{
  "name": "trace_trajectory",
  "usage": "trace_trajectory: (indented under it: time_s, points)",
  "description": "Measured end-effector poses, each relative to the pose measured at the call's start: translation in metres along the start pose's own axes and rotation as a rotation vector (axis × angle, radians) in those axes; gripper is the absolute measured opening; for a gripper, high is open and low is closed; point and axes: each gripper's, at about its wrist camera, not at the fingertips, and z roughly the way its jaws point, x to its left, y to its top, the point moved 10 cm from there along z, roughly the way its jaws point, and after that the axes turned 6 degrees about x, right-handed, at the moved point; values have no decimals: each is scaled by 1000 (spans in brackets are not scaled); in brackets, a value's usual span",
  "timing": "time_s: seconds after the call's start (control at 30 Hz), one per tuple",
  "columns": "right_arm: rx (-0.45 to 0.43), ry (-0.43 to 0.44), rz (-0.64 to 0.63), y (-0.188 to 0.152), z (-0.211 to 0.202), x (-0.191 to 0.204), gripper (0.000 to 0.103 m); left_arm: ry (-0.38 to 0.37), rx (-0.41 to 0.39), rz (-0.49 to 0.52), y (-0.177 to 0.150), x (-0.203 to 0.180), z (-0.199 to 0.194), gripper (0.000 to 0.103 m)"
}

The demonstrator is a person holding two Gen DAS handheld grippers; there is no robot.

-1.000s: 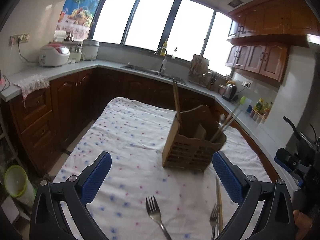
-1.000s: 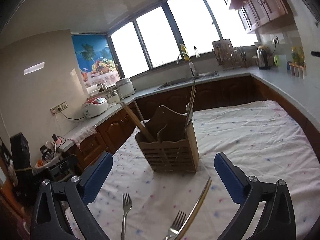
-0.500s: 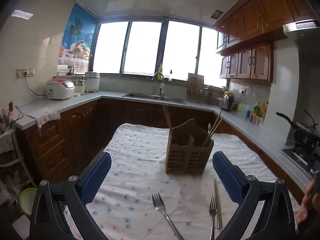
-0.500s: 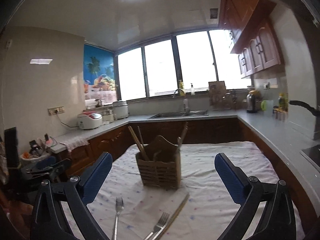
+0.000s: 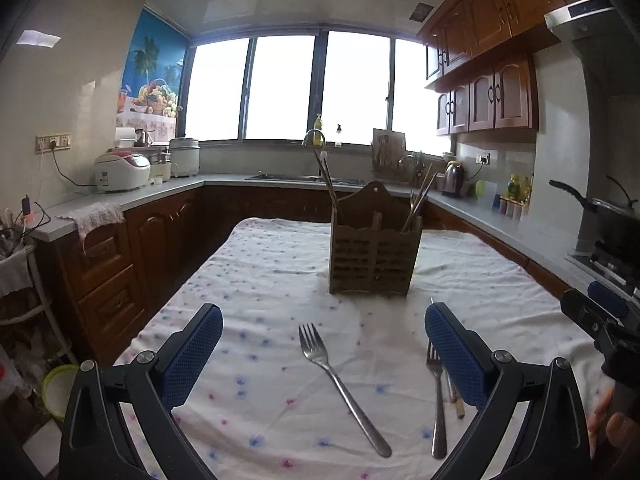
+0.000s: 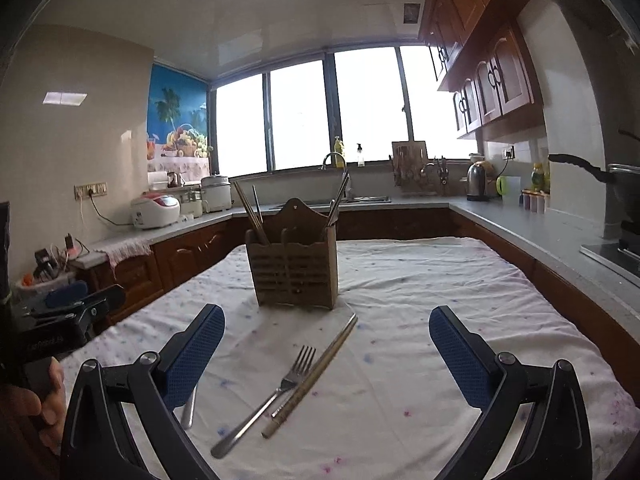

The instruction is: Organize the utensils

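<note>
A wooden slatted utensil holder stands upright on the cloth-covered table, with chopsticks sticking out of it. In the left wrist view a steel fork lies between the fingers of my open, empty left gripper. A second fork lies beside chopsticks, partly hidden behind the right finger. In the right wrist view my right gripper is open and empty, above a fork and a pair of chopsticks. Another fork handle shows by the left finger.
The white, dotted tablecloth covers the table. Brown cabinets and a grey counter run around the room, with a rice cooker, a sink and a kettle. A stove with a pan is at the right.
Both grippers have pulled back and lowered from the holder, which now looks farther away. The forks and chopsticks have come more fully into view. Both grippers stay open.
</note>
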Motion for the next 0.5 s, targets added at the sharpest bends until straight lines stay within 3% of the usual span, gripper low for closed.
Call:
trace_trajectory:
  time_s: [0.5]
  points:
    - [25, 28, 1, -12, 2, 9, 103, 16, 25, 32, -5, -7, -5, 102]
